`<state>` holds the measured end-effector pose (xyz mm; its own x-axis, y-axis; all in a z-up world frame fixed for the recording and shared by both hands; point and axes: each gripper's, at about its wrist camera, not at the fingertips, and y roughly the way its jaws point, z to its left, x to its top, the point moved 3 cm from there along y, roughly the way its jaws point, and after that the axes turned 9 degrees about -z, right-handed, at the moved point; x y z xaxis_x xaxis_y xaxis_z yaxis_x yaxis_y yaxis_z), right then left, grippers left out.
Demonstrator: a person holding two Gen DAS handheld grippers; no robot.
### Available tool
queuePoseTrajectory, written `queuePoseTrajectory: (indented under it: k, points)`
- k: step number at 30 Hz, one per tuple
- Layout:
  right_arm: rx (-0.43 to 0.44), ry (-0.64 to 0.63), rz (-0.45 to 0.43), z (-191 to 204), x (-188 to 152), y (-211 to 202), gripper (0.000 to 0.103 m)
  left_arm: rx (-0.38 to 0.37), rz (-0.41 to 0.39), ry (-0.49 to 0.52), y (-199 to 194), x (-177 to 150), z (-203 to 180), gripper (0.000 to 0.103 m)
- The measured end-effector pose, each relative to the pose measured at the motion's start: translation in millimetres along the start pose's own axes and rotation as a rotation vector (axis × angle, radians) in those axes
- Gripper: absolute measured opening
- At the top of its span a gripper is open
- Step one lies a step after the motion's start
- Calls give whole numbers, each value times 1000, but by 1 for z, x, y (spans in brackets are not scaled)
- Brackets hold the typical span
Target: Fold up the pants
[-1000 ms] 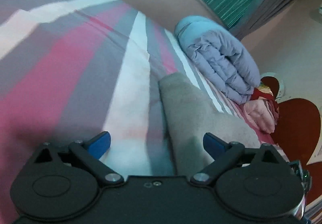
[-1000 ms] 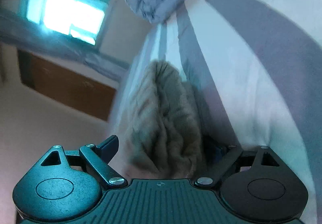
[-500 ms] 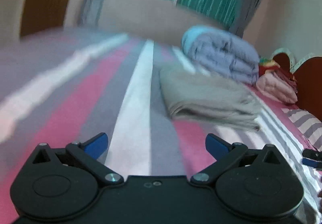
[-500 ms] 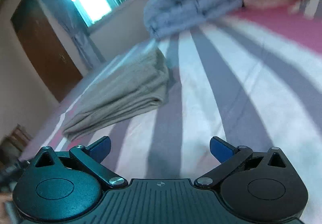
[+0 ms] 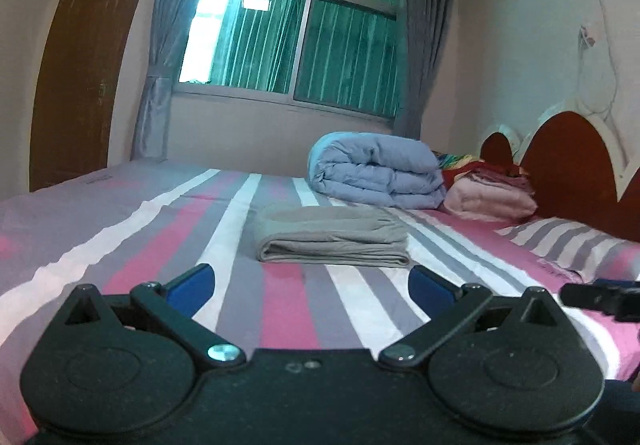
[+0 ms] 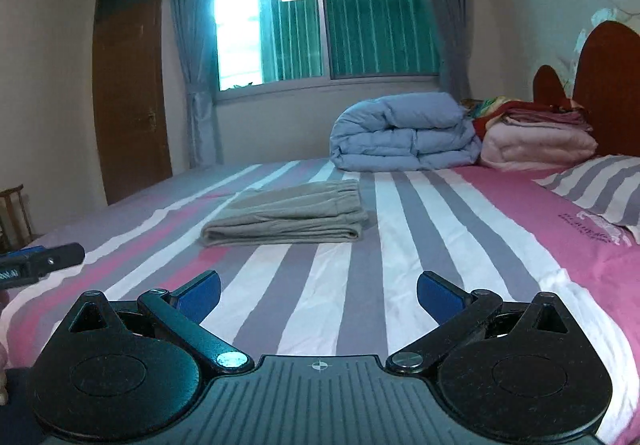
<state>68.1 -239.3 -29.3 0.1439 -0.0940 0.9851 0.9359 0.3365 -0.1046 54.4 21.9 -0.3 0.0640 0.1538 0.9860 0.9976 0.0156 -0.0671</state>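
The grey pants (image 5: pixel 332 235) lie folded in a neat flat stack on the striped bed (image 5: pixel 120 245); they also show in the right wrist view (image 6: pixel 286 215). My left gripper (image 5: pixel 312 283) is open and empty, held back from the pants near the bed's front. My right gripper (image 6: pixel 318 291) is open and empty, also back from the pants. The right gripper's tip (image 5: pixel 600 299) shows at the right edge of the left wrist view, and the left gripper's tip (image 6: pixel 40 259) at the left edge of the right wrist view.
A rolled blue duvet (image 5: pixel 378 169) and folded pink and red bedding (image 5: pixel 490 193) sit at the far side near the red headboard (image 5: pixel 572 165). A striped pillow (image 6: pixel 600 185) lies at right. A window (image 5: pixel 288 37), curtains and a brown door (image 6: pixel 128 85) stand behind.
Both grippers let go of the pants and pulled back and levelled out. The pants now lie folded on the bed, farther away.
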Motion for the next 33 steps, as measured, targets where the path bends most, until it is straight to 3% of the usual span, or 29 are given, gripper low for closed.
queuePoseTrajectory:
  k: [5,10,33]
  points:
    - [3,-27,-29,11,5,-37,103,15,3,-4,-24,-1,-8,97]
    - [15,-74,-43,22,3,-39,103,24,-6,12,-25,-3,-7,97]
    - [9,-54,-11,13,-1,-29,103,-6,16,55,-16,-13,-14,97]
